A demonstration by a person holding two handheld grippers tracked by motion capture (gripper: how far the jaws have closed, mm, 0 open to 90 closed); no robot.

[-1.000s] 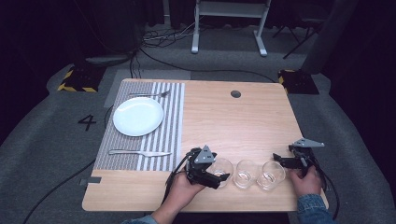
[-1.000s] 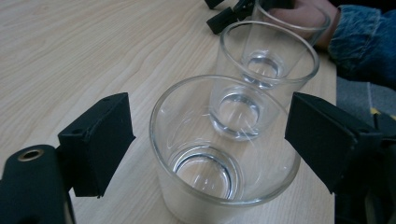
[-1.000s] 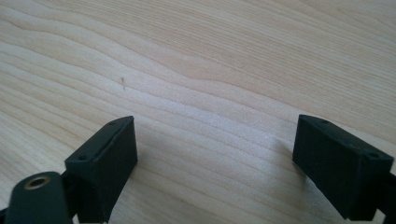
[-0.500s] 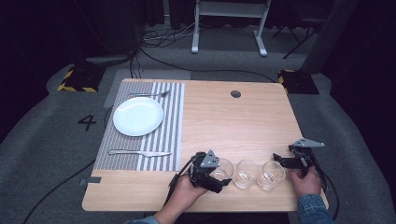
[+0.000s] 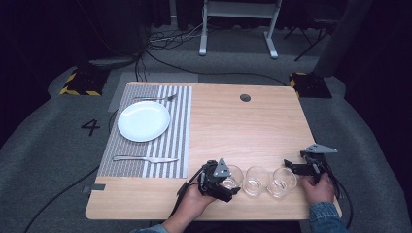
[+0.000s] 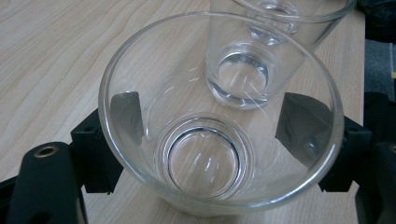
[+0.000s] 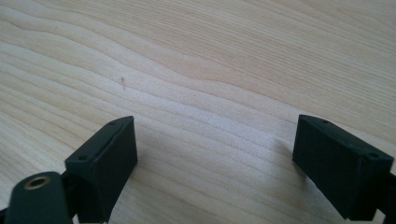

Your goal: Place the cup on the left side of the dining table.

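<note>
Jaws of our left gripper [image 6: 212, 135] have just been closing, and in the left gripper view both black pads now press against the walls of the nearest glass [image 6: 205, 140], one on each side, so we have it clamped. In the high view that glass [image 5: 232, 176] stands upright at the left end of a row of three near the table's front edge, with the left gripper [image 5: 219, 180] over it. A second ago this gripper sat a little further left of the row; now it has eased in around the glass, which has not shifted.

Beyond the held glass, the left gripper view shows the middle glass [image 6: 261, 51] just behind it, upright on the wooden table [image 6: 56, 56]. From above, the middle glass [image 5: 256, 180] and the right glass [image 5: 283, 181] stand just beside each other.

Our right gripper [image 7: 215, 154] has its jaws spread wide with bare wood between them, holding nothing. In the high view it [image 5: 305, 169] rests just right of the right glass, where it was a second ago.

On the striped mat [image 5: 175, 145] the white plate [image 5: 144, 121], the fork [image 5: 154, 98] and the knife [image 5: 145, 158] lie unchanged.
</note>
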